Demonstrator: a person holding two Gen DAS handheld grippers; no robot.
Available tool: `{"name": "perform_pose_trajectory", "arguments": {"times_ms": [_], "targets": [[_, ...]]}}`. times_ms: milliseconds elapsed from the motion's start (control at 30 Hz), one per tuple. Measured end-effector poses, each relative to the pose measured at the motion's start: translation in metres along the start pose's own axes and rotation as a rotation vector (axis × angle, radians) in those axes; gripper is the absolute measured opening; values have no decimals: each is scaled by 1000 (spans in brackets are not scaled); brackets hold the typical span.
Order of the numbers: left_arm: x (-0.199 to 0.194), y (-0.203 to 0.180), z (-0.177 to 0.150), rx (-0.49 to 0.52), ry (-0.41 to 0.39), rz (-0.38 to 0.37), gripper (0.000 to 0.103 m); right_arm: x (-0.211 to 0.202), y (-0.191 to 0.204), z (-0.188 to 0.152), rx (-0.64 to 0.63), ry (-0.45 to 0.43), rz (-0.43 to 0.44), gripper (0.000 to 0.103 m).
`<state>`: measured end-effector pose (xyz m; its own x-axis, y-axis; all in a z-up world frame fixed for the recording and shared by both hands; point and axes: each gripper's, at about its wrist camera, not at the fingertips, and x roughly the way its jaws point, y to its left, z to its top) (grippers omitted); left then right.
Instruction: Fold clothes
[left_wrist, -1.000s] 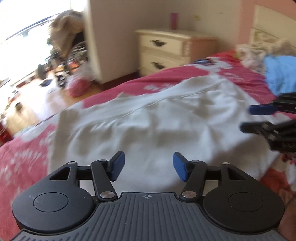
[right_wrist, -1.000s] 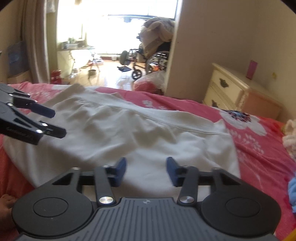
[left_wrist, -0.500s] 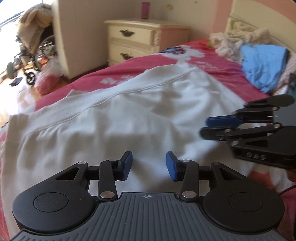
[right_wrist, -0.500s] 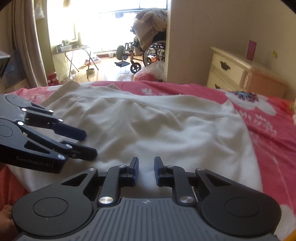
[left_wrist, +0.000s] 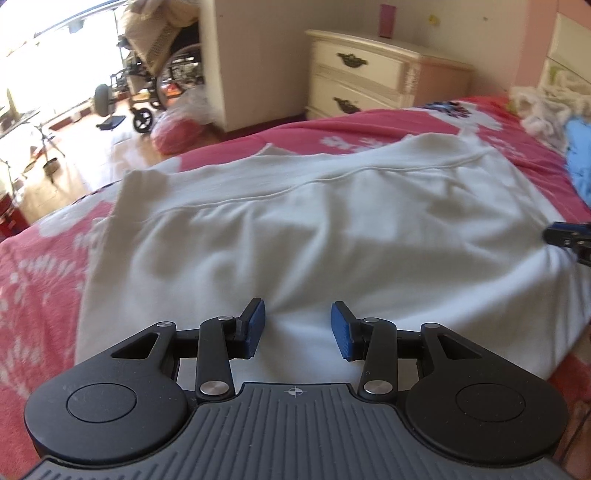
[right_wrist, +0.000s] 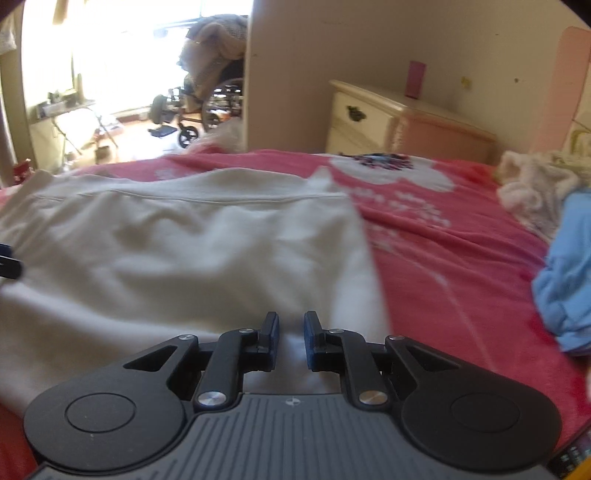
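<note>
Bedroom, red bedspread (left_wrist: 44, 266). White garment (left_wrist: 332, 229) ahead of both tools. Left gripper (left_wrist: 298, 328) wide open, empty; right gripper (right_wrist: 290, 339) nearly closed, grip unclear. I'd pinch near hem next.

A cream nightstand (left_wrist: 373, 79) with 2 drawers stands at the upper right of the left wrist view, a pink cup (left_wrist: 386, 20) on top. A wheelchair (left_wrist: 155, 85) draped with a beige blanket (left_wrist: 155, 38) sits at the upper left on the wooden floor (left_wrist: 74, 147). The pink floral bedspread (right_wrist: 443, 236) fills the middle, with a fuzzy cream bundle (right_wrist: 535, 192) at the right.
</note>
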<state>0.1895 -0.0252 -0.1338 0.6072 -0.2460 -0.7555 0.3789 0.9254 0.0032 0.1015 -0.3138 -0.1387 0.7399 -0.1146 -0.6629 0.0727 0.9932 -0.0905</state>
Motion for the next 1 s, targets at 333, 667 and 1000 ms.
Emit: {"name": "perform_pose_trajectory", "arguments": {"times_ms": [333,667,1000], "targets": [[-4,10,-2,-20,-6,58,42,-27,28,-1,-39,-21,166,15],[-6,21,-4,-55,-5,91,42,-29,-47,-17,156,43,-55,14],[-8,23,-3,-63,-1,108,43,-18,-33,-18,153,50,-21,14]]}}
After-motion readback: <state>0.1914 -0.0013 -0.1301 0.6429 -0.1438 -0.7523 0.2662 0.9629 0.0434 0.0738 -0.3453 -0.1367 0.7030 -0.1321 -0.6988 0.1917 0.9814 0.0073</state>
